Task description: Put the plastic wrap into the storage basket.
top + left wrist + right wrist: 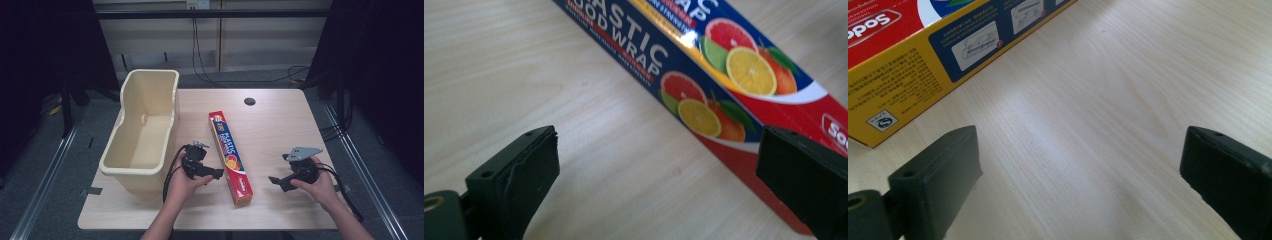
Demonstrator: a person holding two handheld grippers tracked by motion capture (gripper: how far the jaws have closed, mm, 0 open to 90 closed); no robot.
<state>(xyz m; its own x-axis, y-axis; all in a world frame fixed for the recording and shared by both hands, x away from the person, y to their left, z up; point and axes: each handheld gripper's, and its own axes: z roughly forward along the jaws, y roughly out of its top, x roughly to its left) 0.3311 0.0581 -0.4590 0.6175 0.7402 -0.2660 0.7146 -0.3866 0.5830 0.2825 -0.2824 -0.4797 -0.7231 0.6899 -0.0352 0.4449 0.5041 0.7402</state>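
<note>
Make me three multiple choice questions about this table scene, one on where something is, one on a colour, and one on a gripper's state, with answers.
1. Where does the plastic wrap box lie?
A. inside the tub
B. on the table between the two grippers
C. on the floor

2. What colour is the tub?
A. cream
B. green
C. black

3. How do the left gripper jaws stand?
A. clamped on the box
C. shut on nothing
B. open, holding nothing

Answers: 1 B, the high view shows it flat on the table between both hands. 2 A, its walls are pale cream. 3 B, bare tabletop shows between the jaws.
</note>
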